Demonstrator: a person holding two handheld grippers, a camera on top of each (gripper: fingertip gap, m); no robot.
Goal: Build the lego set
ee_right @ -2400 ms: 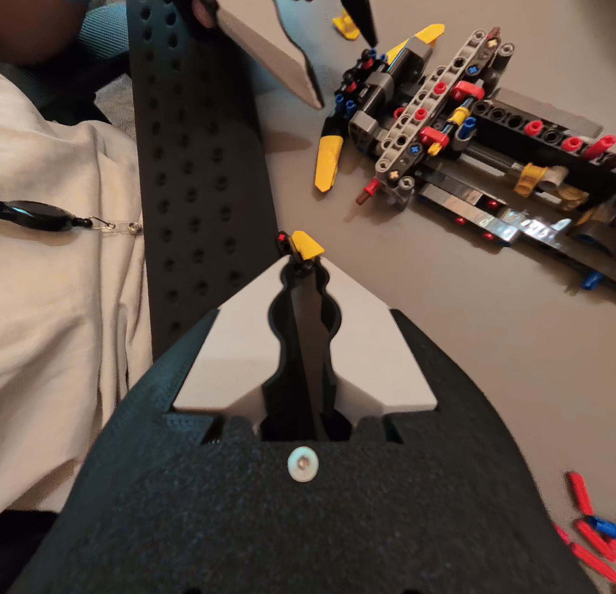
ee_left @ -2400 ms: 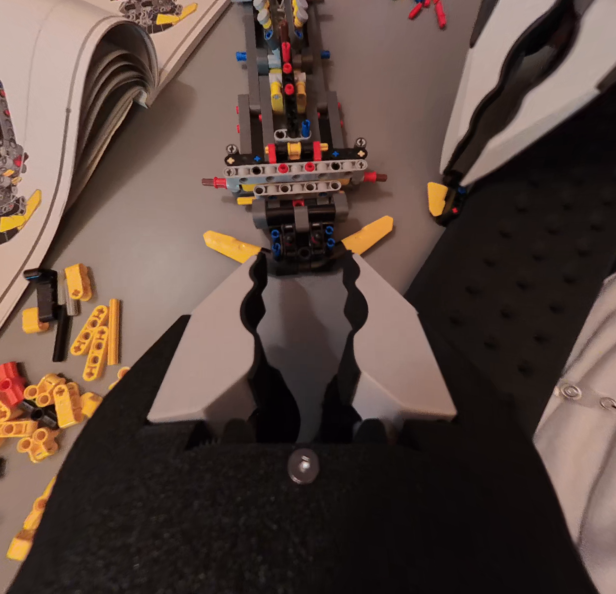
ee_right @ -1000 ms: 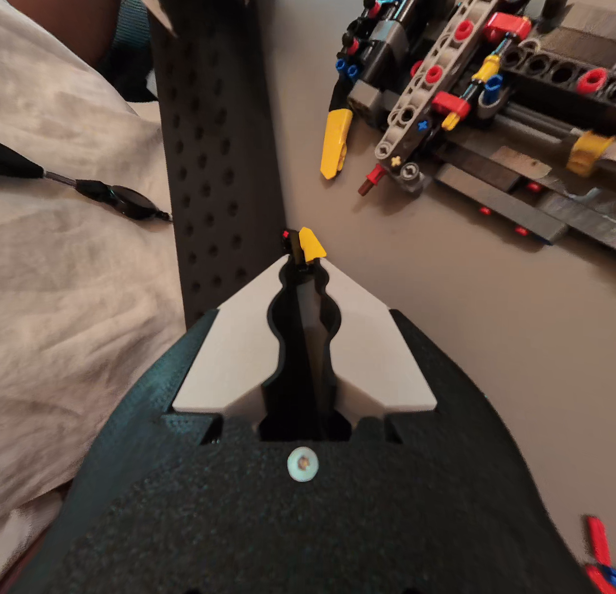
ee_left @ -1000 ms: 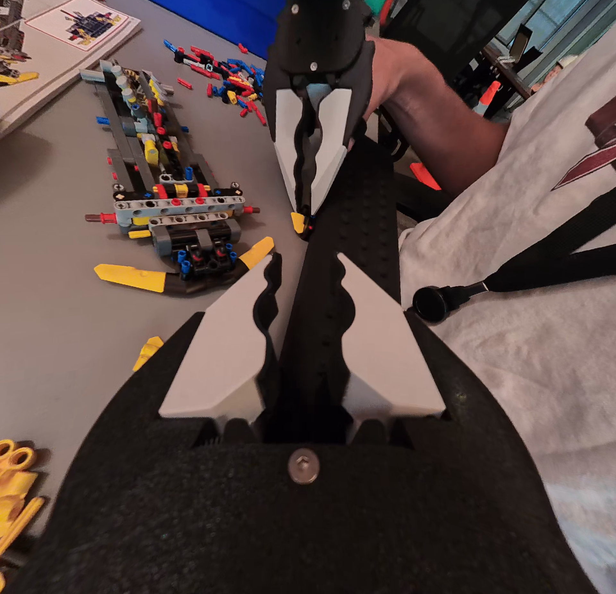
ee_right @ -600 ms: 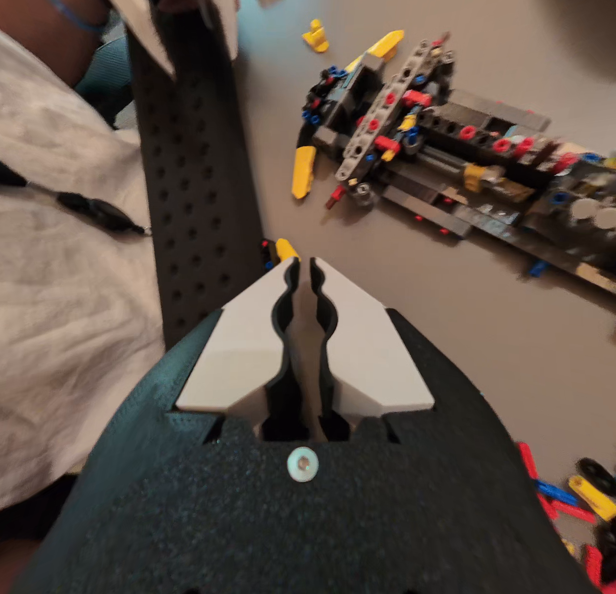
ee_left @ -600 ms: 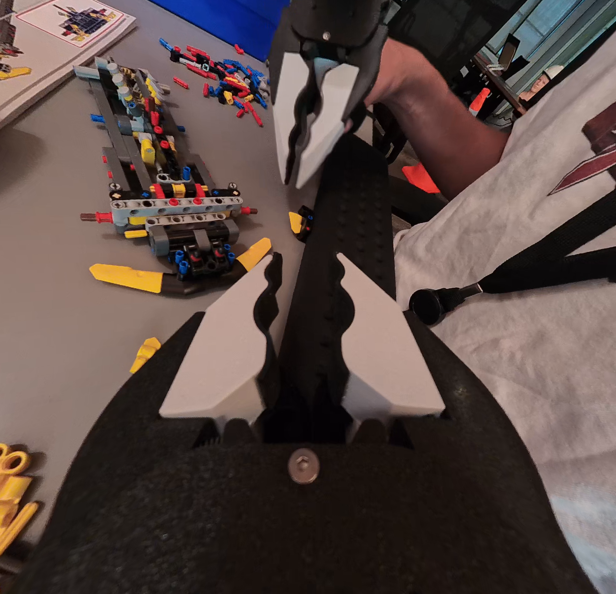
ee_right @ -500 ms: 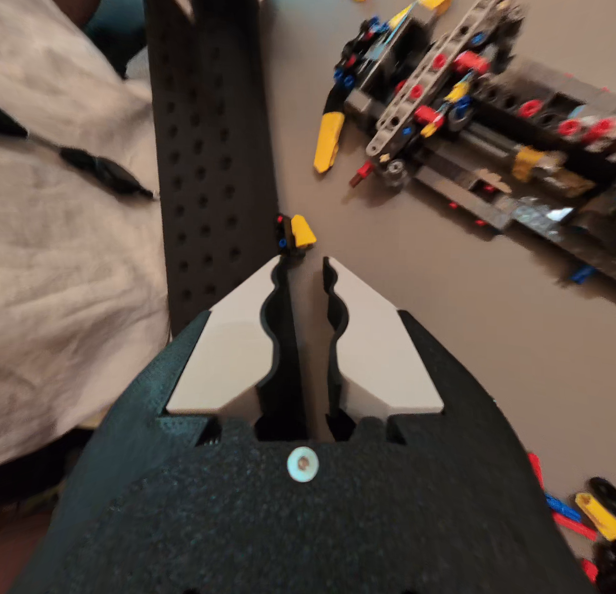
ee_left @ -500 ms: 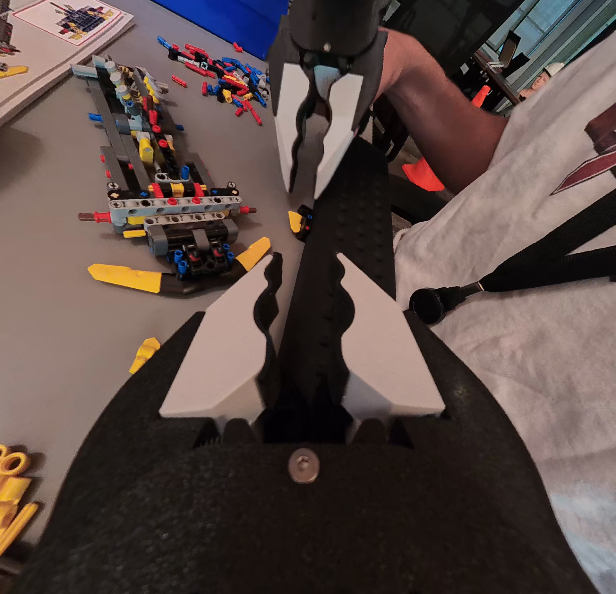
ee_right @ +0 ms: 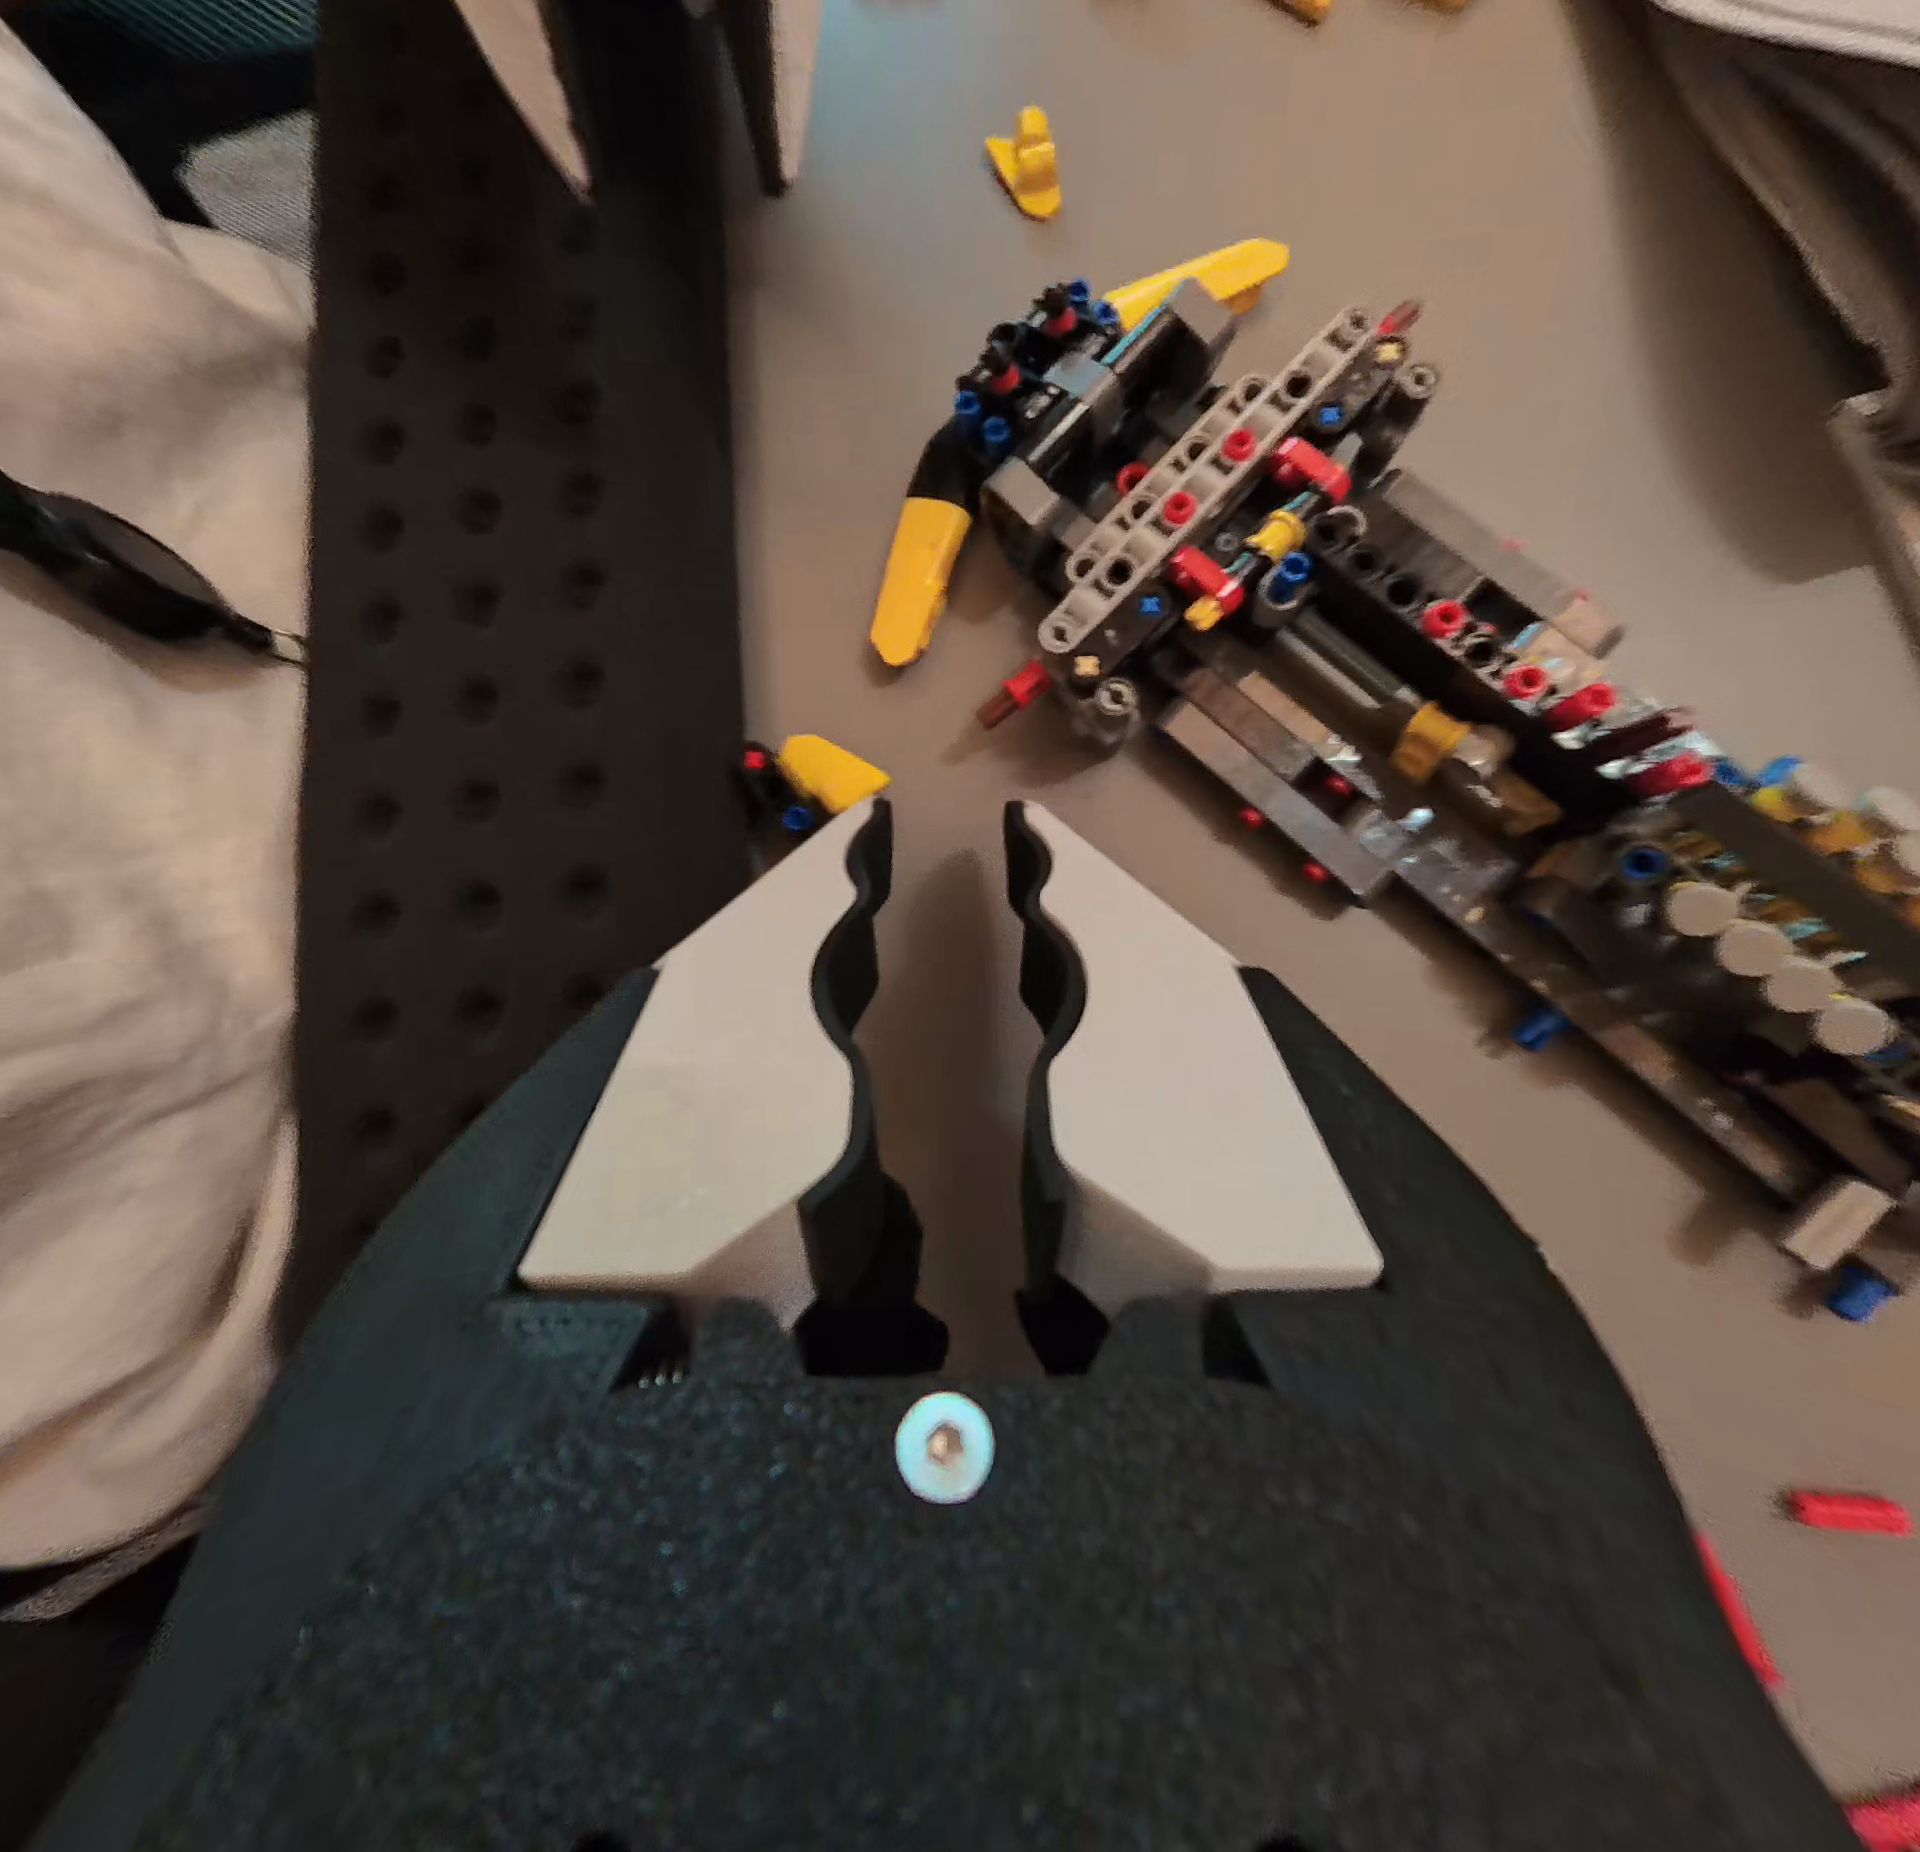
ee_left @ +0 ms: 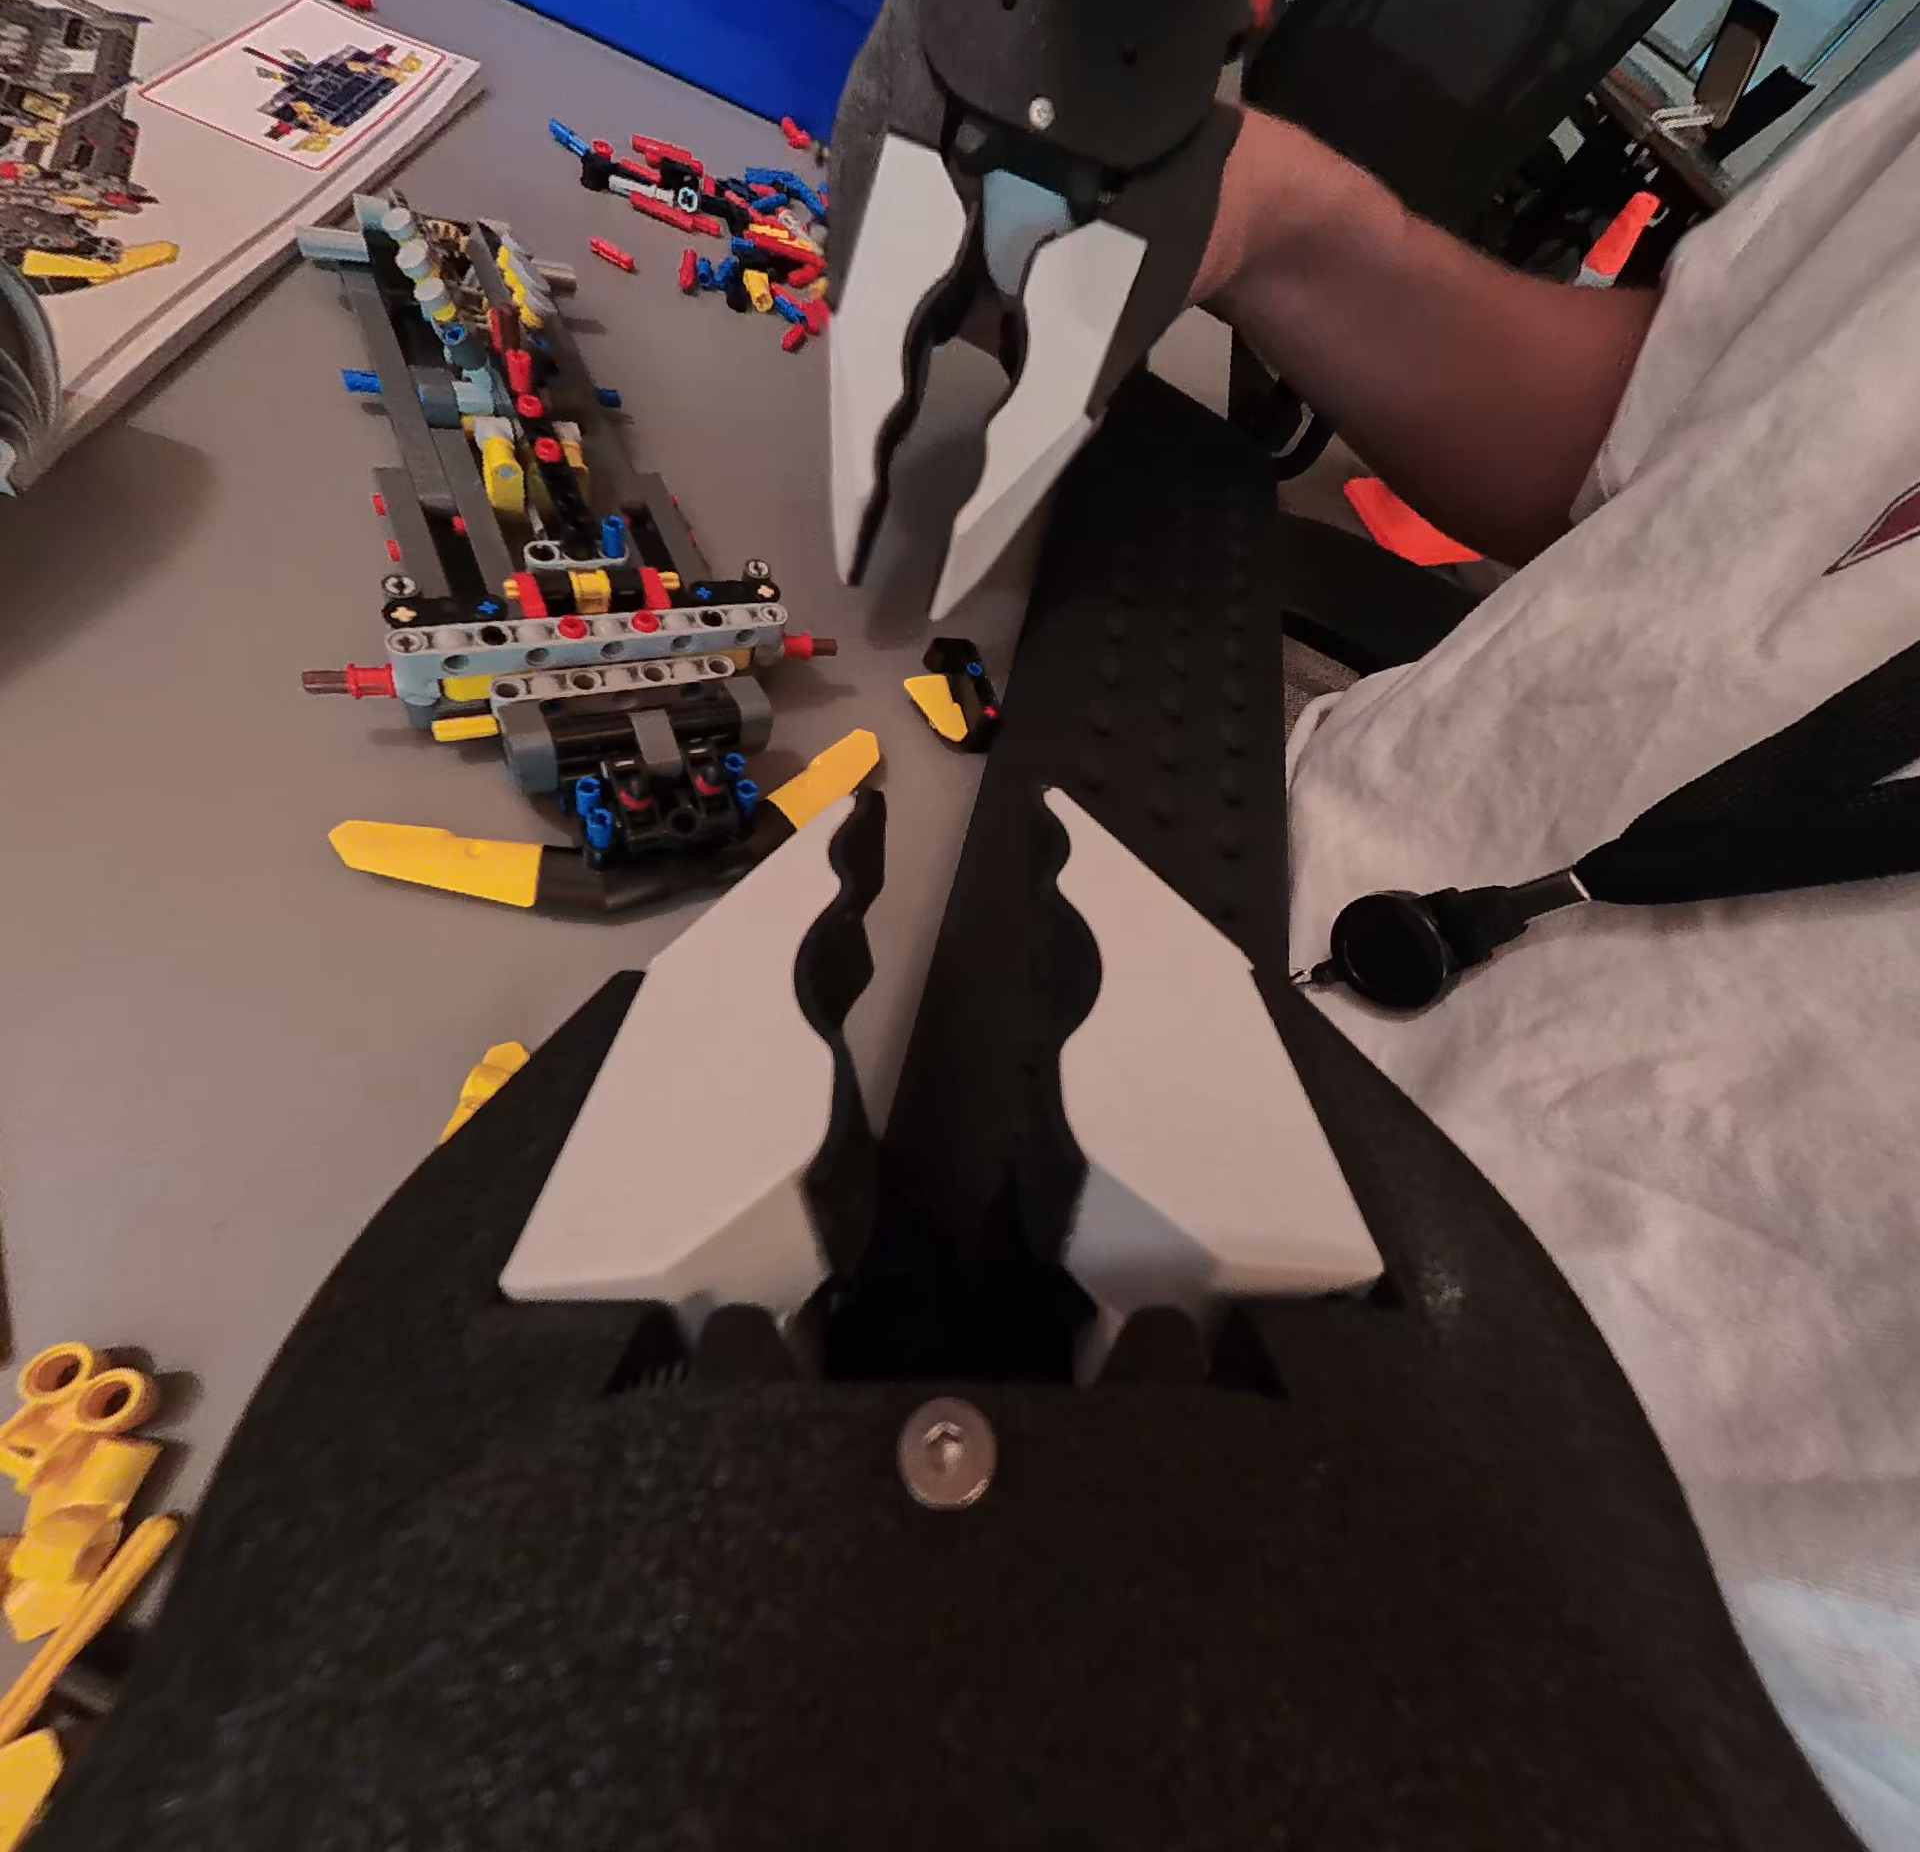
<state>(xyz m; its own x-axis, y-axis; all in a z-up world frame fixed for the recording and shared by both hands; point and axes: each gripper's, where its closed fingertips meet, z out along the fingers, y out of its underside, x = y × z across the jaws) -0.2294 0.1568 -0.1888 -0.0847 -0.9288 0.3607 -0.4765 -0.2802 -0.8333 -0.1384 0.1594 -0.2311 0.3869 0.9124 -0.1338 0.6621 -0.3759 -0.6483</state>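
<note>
Two grippers hover over a grey table (ee_left: 156, 1023). Long lego model (ee_left: 540, 555) lies flat mid-table, yellow fins at its near end. Left gripper (ee_left: 961, 800), fingers spread and empty, sits beside a black perforated strip (ee_left: 1143, 659). Right gripper (ee_right: 945, 810), fingers spread and empty, hangs just above a small yellow-and-black piece (ee_right: 821, 772) resting against the strip's edge. Loose yellow parts (ee_left: 73, 1439) lie at the left.
</note>
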